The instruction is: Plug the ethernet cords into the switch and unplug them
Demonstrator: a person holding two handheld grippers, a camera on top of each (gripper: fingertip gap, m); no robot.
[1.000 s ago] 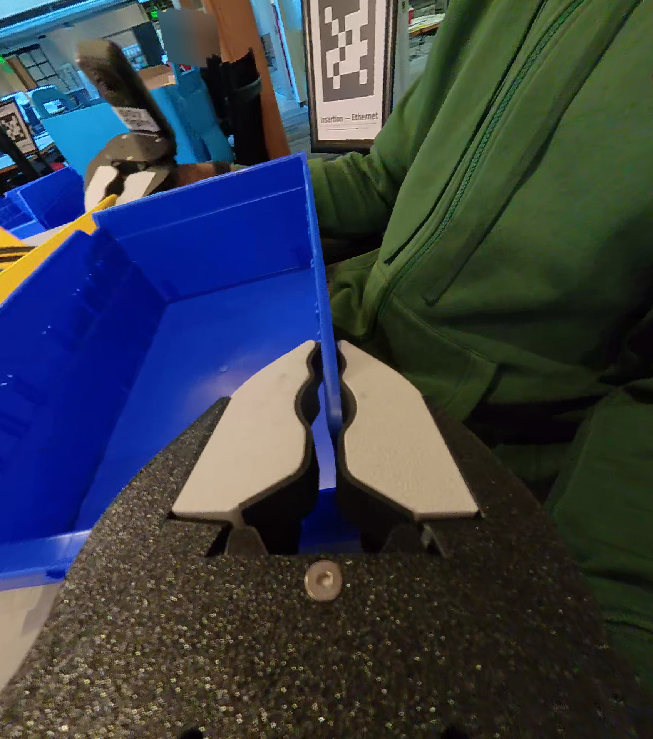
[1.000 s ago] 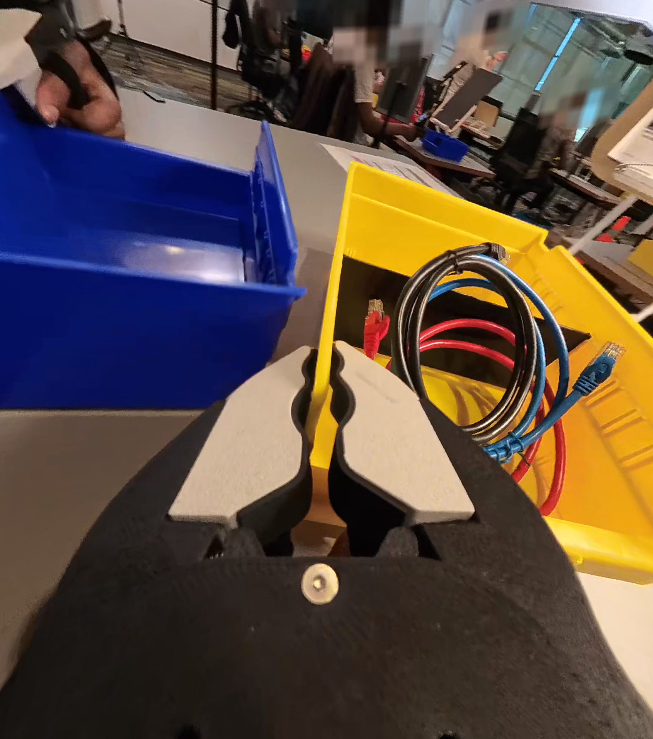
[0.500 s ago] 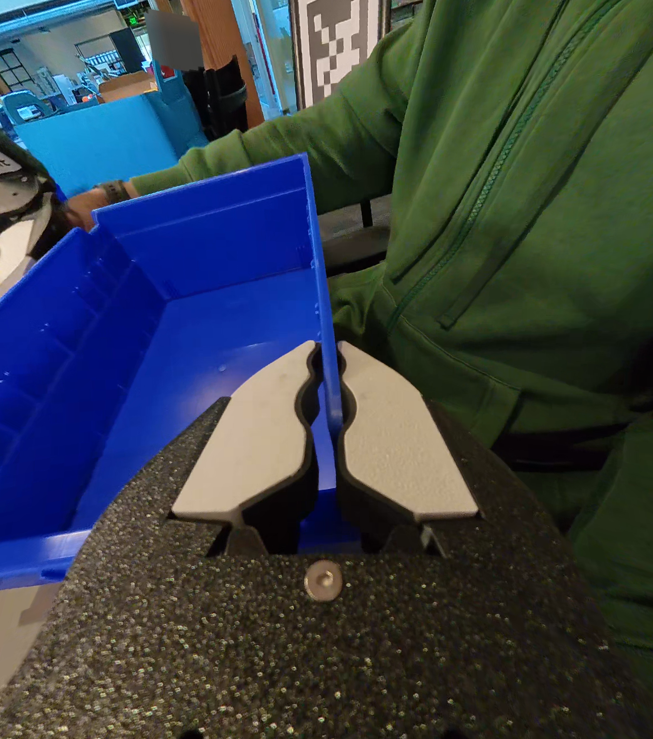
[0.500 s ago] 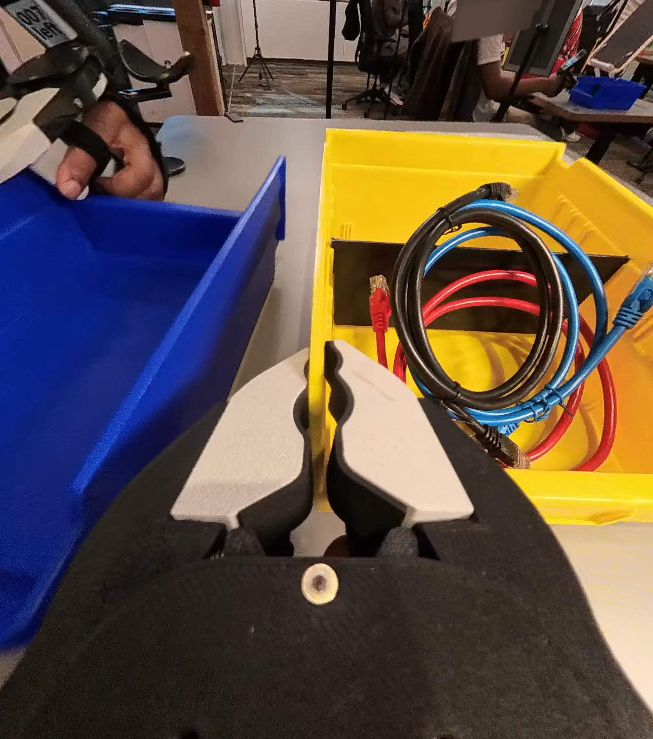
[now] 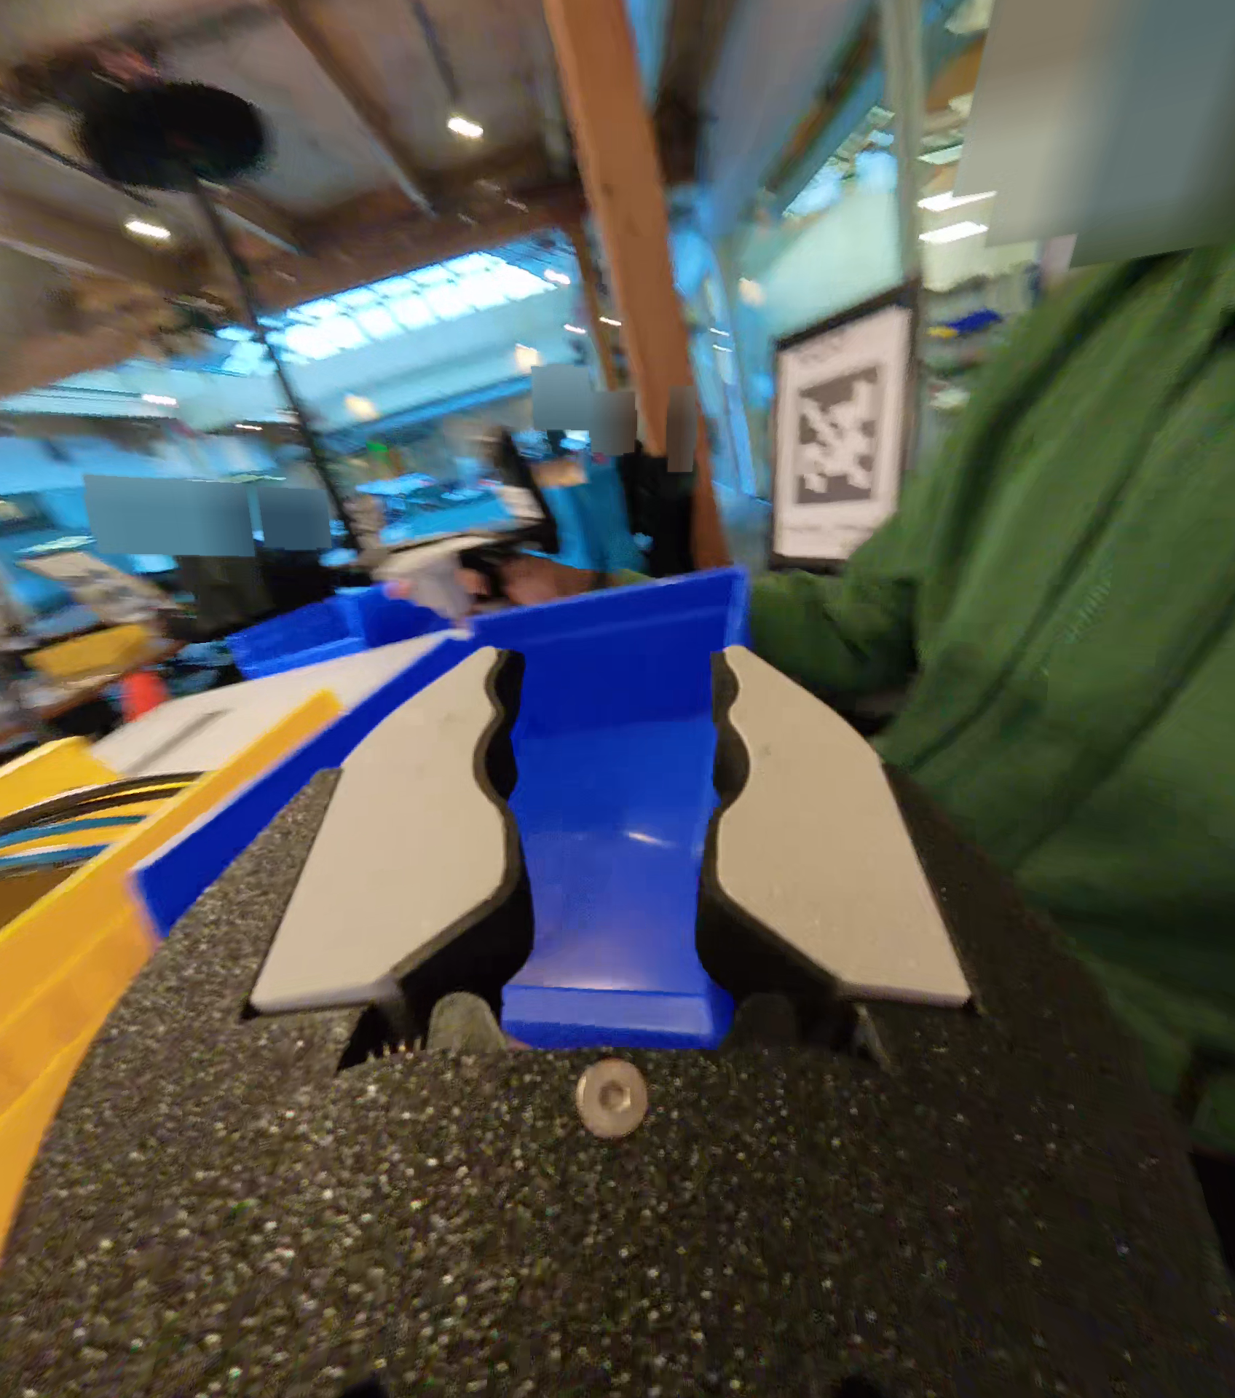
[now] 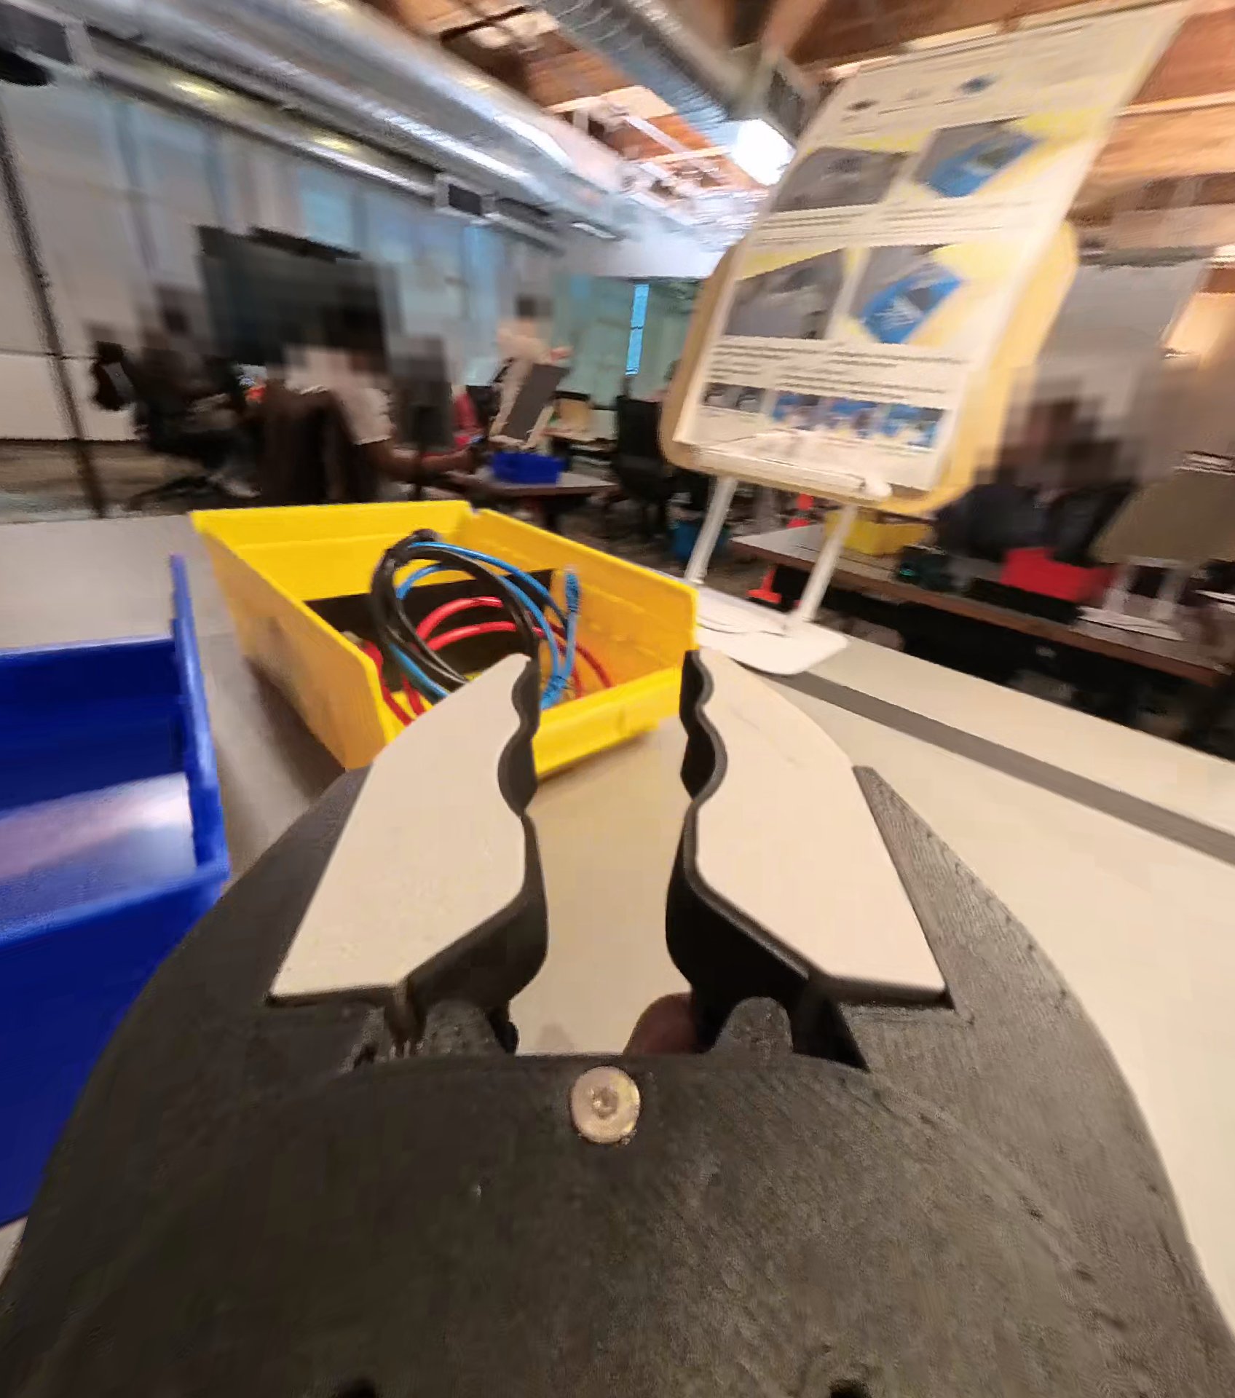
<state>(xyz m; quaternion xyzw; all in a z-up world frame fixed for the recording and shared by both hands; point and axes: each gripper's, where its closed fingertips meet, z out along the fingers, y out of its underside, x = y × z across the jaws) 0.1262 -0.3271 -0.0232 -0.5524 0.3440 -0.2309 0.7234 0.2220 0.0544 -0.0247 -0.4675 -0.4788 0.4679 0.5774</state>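
Hovering with fingers spread, the left gripper (image 5: 611, 666) frames the blue plastic bin (image 5: 611, 832); the right gripper (image 6: 607, 666), equally spread, faces coiled ethernet cords (image 6: 463, 620) inside the yellow plastic bin (image 6: 281, 598) on the grey desk (image 6: 1053, 908).

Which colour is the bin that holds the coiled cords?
Yellow. The bin shows best in the right wrist view, with black, blue and red cords inside.
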